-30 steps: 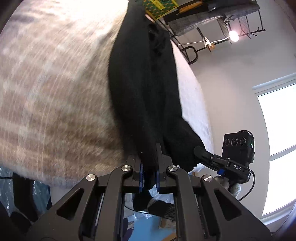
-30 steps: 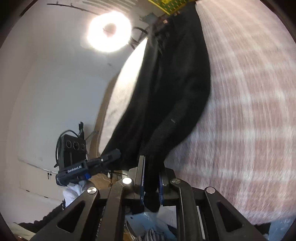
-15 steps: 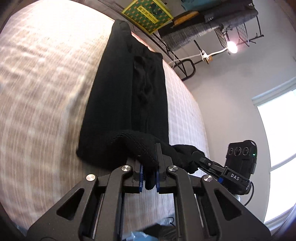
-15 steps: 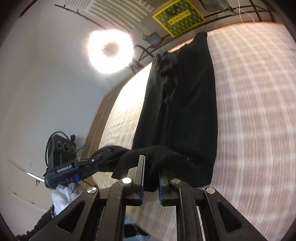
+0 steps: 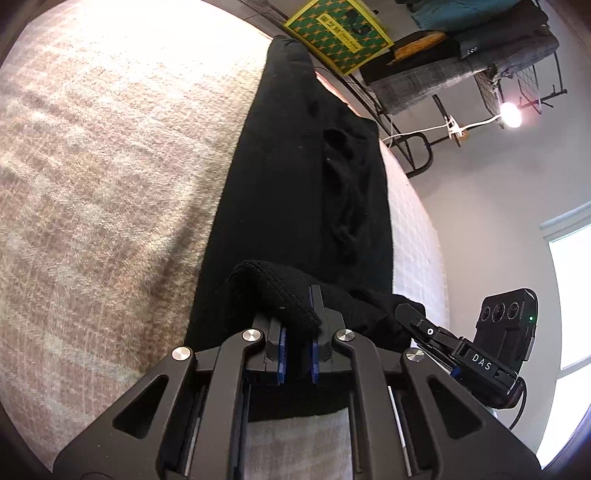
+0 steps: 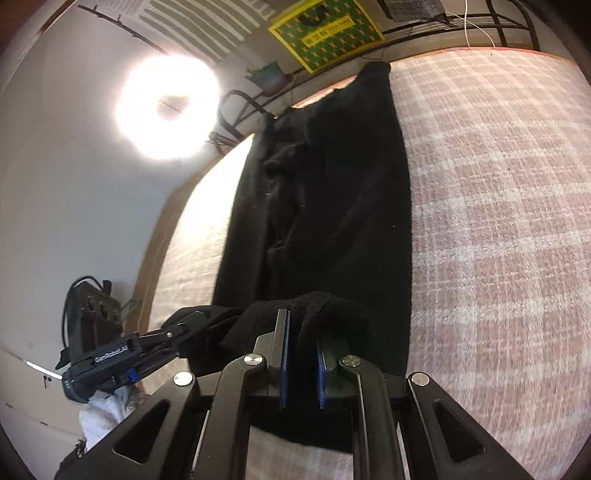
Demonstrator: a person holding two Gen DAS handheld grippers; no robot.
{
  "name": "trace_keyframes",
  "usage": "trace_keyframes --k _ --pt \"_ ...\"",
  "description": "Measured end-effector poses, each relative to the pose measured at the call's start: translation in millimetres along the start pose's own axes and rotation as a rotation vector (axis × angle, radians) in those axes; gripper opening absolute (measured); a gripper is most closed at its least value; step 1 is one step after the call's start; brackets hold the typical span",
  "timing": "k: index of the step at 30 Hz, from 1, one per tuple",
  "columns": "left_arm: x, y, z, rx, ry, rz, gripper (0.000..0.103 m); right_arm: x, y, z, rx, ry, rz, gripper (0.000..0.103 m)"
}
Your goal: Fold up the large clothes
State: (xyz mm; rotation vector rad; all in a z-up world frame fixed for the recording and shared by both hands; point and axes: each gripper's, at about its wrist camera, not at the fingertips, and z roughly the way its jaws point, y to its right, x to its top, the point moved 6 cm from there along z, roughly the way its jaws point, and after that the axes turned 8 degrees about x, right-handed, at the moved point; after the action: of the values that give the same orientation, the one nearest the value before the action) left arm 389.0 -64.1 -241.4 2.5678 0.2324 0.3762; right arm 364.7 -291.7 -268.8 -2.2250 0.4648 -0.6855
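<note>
The left gripper (image 5: 295, 317) pinches the near hem of the black garment (image 5: 295, 192), which stretches ahead of it across the checked bed cover (image 5: 92, 184); the right gripper (image 6: 301, 332), just beside, clamps that same hem

Pink-and-white checked bedcover (image 5: 110, 177) underneath, spread wide. Beyond its far edge, leaning green-and-yellow patterned poster (image 5: 338, 35) and black wire rack (image 5: 524, 85). On that rack, folded grey fabric (image 5: 461, 70). Glaring ring light (image 6: 166, 107) to the left. Small potted plant (image 6: 267, 75) beside the poster. Bare bulb (image 5: 510, 110) glowing at right.
</note>
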Motion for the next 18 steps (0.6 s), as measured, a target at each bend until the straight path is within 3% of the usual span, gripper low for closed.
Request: trace_keyframes --k 4,6,7,9,12,13,17,18 --pt "2.1 6.3 5.3 0.012 0.005 0.008 0.008 -0.3 2.5 4.4 -0.022 -0.005 0.005 0.01" --pt "5.0 12.1 7.1 0.014 0.002 0.017 0.013 0.0 1.4 4.6 -0.025 -0.005 -0.004 0.011" --pt "6.1 12.8 5.4 0.0 0.003 0.009 0.016 -0.6 -0.2 2.9 -0.027 -0.008 -0.014 0.016" --pt "9.9 12.4 0.8 -0.012 0.006 -0.012 0.036 3.8 -2.7 3.4 -0.014 -0.004 -0.019 0.028" --pt "15.6 11.8 -13.3 -0.019 0.031 -0.007 0.043 5.7 -5.0 -13.2 0.0 0.042 -0.016 0.048" --pt "17.9 12.9 -19.6 -0.019 0.048 0.006 0.043 6.8 -4.8 -19.4 0.002 0.058 -0.011 0.05" --pt "14.2 18.0 -37.0 0.001 0.09 0.107 0.043 6.3 -9.8 -44.4 -0.011 0.099 -0.038 0.045" --pt "9.0 19.9 -36.7 0.005 0.087 0.14 0.043 4.1 -13.9 -48.3 -0.009 0.097 -0.064 0.038"
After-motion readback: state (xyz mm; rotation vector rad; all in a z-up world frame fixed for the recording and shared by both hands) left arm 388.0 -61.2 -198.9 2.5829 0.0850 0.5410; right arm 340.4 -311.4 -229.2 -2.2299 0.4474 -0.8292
